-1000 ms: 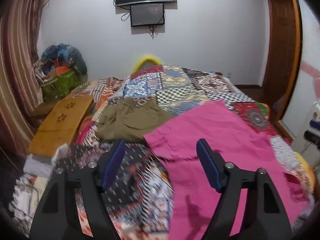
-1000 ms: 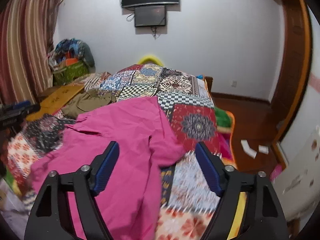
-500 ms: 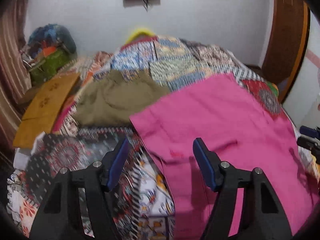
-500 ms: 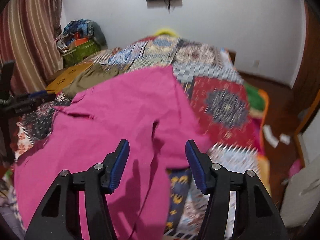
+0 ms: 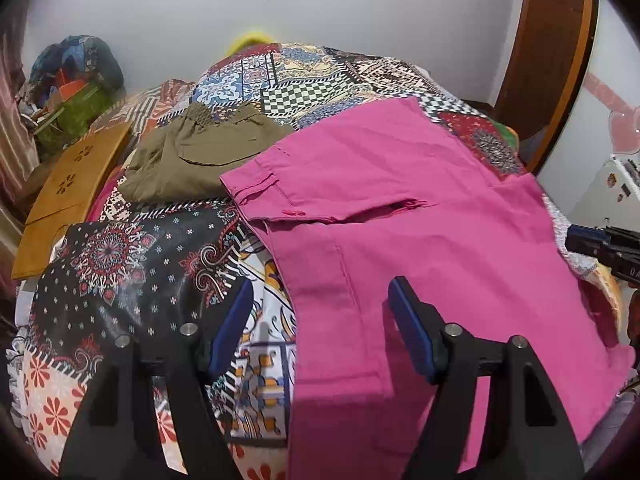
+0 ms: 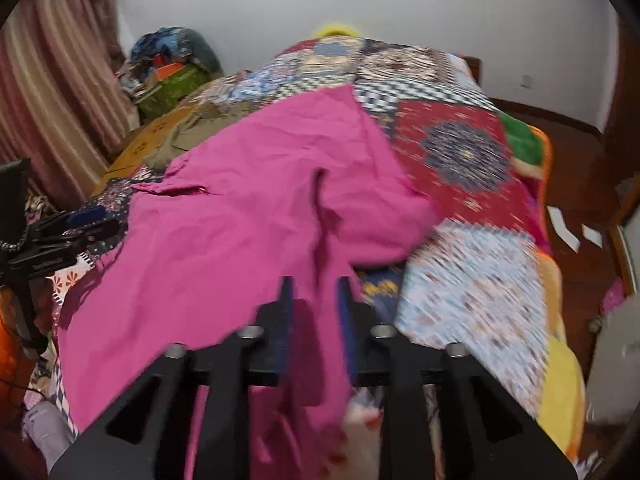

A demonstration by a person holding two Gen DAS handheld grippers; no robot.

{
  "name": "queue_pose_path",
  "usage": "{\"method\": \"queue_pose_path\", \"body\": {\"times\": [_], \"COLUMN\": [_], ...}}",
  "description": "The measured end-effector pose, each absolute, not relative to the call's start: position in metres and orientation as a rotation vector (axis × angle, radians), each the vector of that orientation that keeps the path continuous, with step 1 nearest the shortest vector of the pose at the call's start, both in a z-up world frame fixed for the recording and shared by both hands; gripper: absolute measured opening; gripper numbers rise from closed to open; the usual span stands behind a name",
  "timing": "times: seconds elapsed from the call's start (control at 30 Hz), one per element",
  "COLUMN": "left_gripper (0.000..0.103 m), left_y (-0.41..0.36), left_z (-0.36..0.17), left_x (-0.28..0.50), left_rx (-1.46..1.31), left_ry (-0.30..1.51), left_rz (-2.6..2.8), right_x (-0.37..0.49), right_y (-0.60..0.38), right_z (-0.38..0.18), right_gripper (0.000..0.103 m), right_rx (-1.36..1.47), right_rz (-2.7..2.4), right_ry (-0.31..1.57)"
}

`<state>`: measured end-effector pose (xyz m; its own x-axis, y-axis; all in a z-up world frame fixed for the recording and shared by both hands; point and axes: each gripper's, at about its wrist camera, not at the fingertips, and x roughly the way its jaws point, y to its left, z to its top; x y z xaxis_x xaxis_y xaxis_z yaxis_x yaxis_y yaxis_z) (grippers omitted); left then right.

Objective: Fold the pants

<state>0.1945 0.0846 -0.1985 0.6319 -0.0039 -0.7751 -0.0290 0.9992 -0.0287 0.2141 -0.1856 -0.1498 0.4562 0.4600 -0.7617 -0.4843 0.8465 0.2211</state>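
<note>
1. The bright pink cotton pants (image 5: 400,216) lay spread across the patchwork-print bed cover (image 5: 132,264), waistband toward the far left and legs running toward the near edge, partly overlapping a pair of olive-green elastic-waist shorts (image 5: 200,160).
2. The right gripper (image 6: 316,296) had its blue-padded jaws drawn close together with a fold of the pink fabric pinched between them, at the near right edge of the pants.
3. The left gripper (image 5: 320,308) was wide open and held nothing; it hung just above the pants' left edge, one finger over the bed cover and the other over the pink cloth.
4. To do this step well, I judged that the left tongs should close on the matching edge at the same height along the leg, so both corners would lift together.
5. The lift should be kept low and even, because the cloth looked thin and limp and would sag or twist if one side led.
6. The pinched fold appeared bunched; a shallow bite risked slipping out during the carry.
7. A flat orange-brown wooden board (image 5: 68,192) with flower cut-outs lay to the left, well clear of the fold.
8. No brand or label on the pants could be read; pale lettering on the grippers' black bodies was too small to make out.
</note>
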Motion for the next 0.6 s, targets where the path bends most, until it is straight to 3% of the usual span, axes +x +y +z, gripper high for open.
{"method": "queue_pose_path", "body": {"times": [0.03, 0.07, 0.6], "left_gripper": [0.073, 0.073, 0.074], "left_y": [0.083, 0.081, 0.061], "left_z": [-0.198, -0.198, -0.215], "left_x": [0.192, 0.189, 0.177], "left_rx": [-0.042, -0.042, -0.03], "left_ry": [0.89, 0.893, 0.948], "left_rz": [0.011, 0.006, 0.001], "right_x": [0.209, 0.205, 0.187], "right_y": [-0.191, -0.193, -0.168], "right_z": [-0.151, -0.152, -0.171], "right_gripper": [0.046, 0.047, 0.046], "right_rx": [-0.04, -0.058, -0.269], "right_rz": [0.566, 0.562, 0.574], "right_ry": [0.933, 0.941, 0.943]}}
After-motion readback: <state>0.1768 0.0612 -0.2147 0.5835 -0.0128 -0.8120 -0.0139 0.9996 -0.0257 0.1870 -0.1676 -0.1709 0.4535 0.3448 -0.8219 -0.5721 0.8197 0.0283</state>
